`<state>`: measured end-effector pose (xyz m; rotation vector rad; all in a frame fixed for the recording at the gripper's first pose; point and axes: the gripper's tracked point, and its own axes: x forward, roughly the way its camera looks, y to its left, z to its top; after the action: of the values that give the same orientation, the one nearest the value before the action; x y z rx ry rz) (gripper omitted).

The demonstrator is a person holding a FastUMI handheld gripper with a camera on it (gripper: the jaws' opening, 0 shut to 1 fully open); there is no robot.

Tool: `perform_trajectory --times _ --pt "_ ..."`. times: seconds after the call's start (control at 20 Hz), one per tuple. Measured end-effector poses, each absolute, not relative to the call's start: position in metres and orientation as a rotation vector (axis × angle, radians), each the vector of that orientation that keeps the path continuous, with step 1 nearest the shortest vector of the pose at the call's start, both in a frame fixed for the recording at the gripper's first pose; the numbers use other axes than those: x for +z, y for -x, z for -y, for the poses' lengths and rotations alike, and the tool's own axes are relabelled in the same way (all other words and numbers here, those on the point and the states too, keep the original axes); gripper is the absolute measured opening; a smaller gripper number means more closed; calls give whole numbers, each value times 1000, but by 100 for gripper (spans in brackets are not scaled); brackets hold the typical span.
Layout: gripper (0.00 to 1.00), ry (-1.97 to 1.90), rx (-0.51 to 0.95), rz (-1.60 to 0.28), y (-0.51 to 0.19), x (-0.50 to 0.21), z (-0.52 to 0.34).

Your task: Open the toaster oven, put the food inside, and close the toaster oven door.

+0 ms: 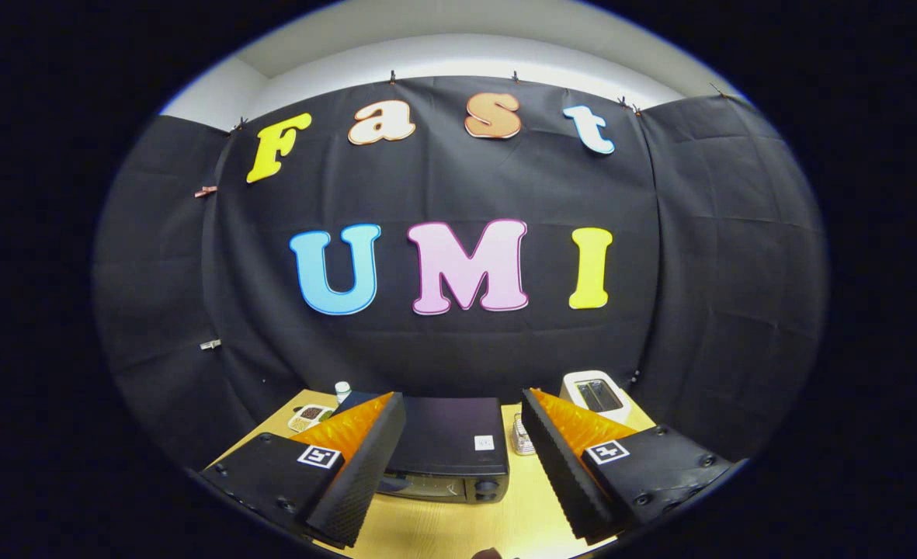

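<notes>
Tool [458, 466] open; black oven [449, 449] w/ door closed

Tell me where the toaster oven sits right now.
In the gripper view the toaster oven sits on the wooden table, just ahead of the open gripper and framed between its fingers, with a white pop-up toaster behind it.

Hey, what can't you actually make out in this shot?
- Black toaster oven: its door latch state, as the left finger covers part of the front; gripper jaws open.
- Small food tray: contents too small.
- Clear ribbed glass item: partly behind the right finger.
- White slot toaster: details too small.
</notes>
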<state>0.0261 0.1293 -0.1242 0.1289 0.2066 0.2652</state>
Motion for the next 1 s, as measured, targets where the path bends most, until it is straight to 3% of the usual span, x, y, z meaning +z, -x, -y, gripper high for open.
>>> perform_trajectory --times 0.45,1.0 --pt "98 -135 227 -92 -18 -63 -62" --pt "98 -140 181 -65 -1 -53 -6"
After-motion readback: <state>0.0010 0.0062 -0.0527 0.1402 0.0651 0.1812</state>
